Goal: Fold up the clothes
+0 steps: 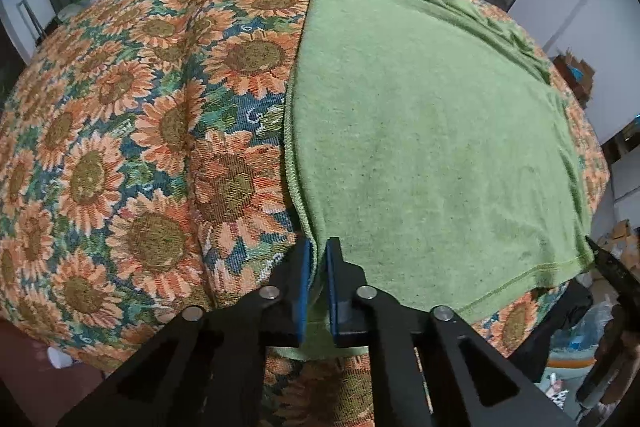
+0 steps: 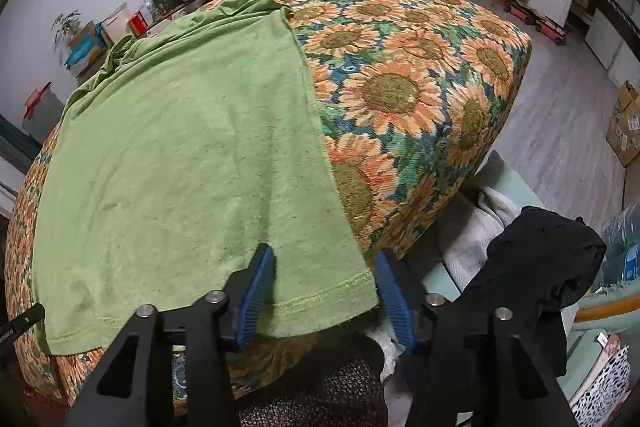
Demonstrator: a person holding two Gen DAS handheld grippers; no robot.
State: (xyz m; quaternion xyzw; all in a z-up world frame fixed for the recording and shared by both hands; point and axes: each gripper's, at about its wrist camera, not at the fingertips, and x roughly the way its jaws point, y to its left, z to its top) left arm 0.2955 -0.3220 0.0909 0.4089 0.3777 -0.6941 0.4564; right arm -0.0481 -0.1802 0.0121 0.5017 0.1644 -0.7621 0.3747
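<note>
A green shirt (image 1: 432, 131) lies spread flat on the sunflower-patterned worktop (image 1: 160, 107), its far end bunched and hard to read. The left gripper (image 1: 318, 259) has its jaws clamped on the shirt's near left corner. The right gripper (image 2: 326, 267) straddles the near right corner with jaws apart, pads not pressing; the hem partly hides them.

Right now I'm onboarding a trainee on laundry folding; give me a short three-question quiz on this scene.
1. True or false: the left tool is shut on the green shirt.
2. Which corner of the hem lies between the right tool pads? A) its near right corner B) its far left corner
3. Fill in: the tablecloth pattern shows ____.

Key: 1 true; 2 A; 3 sunflowers.
</note>
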